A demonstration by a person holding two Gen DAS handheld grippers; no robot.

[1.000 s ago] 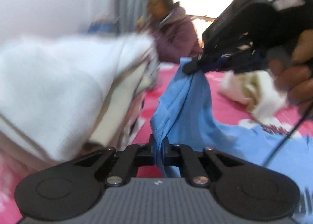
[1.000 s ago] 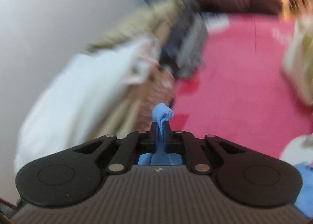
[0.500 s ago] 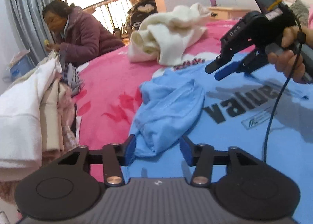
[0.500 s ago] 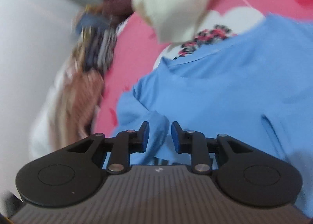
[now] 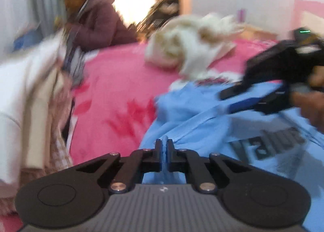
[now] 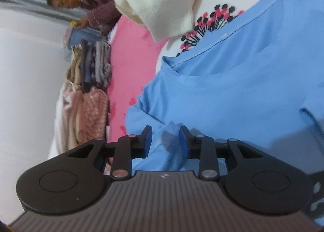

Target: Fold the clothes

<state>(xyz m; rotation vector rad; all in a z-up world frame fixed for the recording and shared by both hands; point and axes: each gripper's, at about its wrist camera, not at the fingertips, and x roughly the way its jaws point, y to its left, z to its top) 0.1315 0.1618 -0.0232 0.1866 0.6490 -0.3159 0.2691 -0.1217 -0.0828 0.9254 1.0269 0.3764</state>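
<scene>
- Your left gripper [image 5: 164, 147] has its fingers clenched on a thin pinch of the light blue cotton T-shirt [image 5: 202, 126]; a sliver of blue cloth shows between the two pads.
- Your right gripper [image 6: 165, 137] is letting go: its fingers are spreading, and a soft ridge of the same blue T-shirt [image 6: 232, 90] rises in the gap between them without either pad pressing on it.
- The T-shirt lies spread on the pink bedcover [image 5: 113, 94] of the bed, with a rumpled fold near its left edge in the left wrist view and dark printed lettering [image 5: 267, 145] on the cloth to the right.
- In the right wrist view the T-shirt's neckline [image 6: 226, 37] lies beside a white flower print with black and red dots [image 6: 210, 23] on the bedcover.
- In the left wrist view your right hand [image 5: 311, 106] holds the black right gripper low over the shirt, at the right edge of the picture.
- A cream knitted garment [image 5: 192, 49] sits in a heap on the bedcover beyond the T-shirt, close to its far edge.
- A stack of folded clothes in white, beige, pink and grey [image 6: 89, 82] stands at the bed's edge, well apart from the shirt.
- A person in a maroon padded jacket [image 5: 97, 23] sits behind that stack.
- The left wrist view is blurred, so finer detail there cannot be told.
</scene>
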